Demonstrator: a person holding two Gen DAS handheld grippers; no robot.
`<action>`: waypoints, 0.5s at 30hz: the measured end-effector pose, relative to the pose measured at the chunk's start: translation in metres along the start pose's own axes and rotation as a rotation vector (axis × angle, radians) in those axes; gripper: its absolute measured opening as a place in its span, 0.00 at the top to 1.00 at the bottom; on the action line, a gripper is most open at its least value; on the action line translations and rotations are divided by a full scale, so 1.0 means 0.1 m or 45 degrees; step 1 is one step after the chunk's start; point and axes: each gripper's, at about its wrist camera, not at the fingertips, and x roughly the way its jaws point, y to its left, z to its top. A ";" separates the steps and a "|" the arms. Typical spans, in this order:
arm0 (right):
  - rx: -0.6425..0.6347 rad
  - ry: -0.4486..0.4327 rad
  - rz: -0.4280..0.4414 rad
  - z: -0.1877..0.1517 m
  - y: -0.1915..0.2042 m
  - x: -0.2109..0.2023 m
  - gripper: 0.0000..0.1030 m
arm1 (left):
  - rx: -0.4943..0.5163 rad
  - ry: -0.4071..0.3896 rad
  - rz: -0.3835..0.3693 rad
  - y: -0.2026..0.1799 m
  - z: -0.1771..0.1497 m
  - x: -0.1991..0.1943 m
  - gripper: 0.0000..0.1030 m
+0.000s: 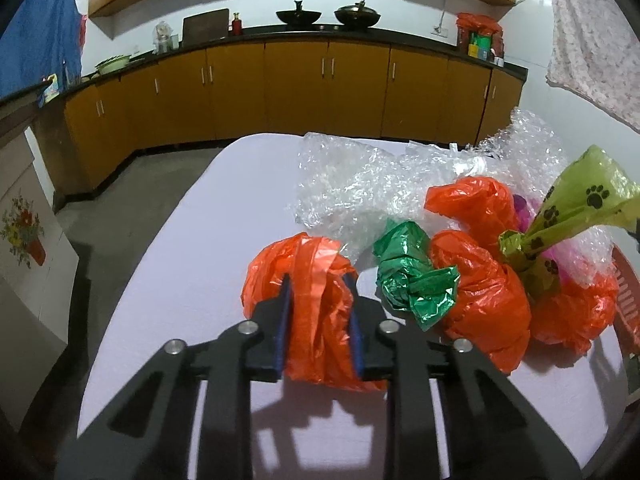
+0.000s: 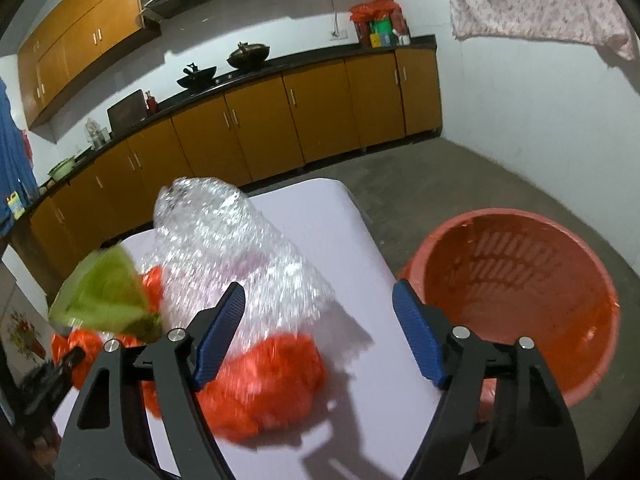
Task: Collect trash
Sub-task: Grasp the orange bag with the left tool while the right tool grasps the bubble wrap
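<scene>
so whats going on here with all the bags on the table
A person with a gripper in each hand is clearing trash off the table. The left gripper is shut on a crumpled orange bag. The right gripper is open above the pile, holding nothing. The red basket beside the table looks empty.
</scene>
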 end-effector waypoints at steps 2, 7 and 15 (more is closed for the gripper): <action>0.008 0.033 0.021 0.08 -0.02 0.16 0.27 | 0.007 -0.005 -0.003 0.01 0.00 -0.01 0.79; -0.020 0.105 0.082 0.18 0.00 0.48 0.27 | 0.038 -0.029 -0.005 0.00 0.00 -0.05 0.81; -0.067 0.240 0.240 0.16 0.07 0.68 0.74 | 0.086 -0.064 -0.014 -0.07 -0.01 -0.16 0.81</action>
